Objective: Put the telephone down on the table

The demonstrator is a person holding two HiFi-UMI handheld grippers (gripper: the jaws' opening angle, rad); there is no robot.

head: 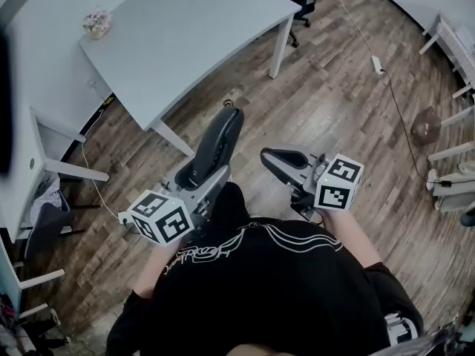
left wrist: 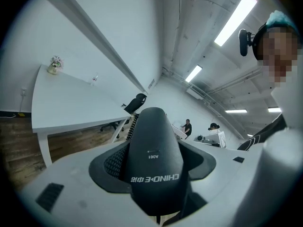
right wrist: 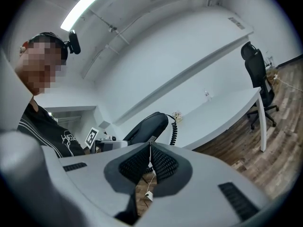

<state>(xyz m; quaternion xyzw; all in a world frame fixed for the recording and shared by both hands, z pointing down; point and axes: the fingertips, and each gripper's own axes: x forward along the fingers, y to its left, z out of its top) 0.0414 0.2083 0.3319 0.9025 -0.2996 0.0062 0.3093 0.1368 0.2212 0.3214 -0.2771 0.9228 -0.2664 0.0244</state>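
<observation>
The left tongs point(head: 199, 185) are clamped on the black telephone handset point(head: 216, 142), its pads spread wide against the handset's sides; the handset juts forward beyond the tongs, in the air above the wooden floor point(head: 338, 102) and apart from the white desk point(head: 185, 28), which stands ahead and to the left; a small flower pot point(head: 96, 22) sits at the desk's far corner; the right tongs point(head: 285, 162) are closed together on nothing, just beside the handset; its coiled cord point(right wrist: 174, 126) hangs down.

Black shirt point(head: 282, 302), white line print
</observation>
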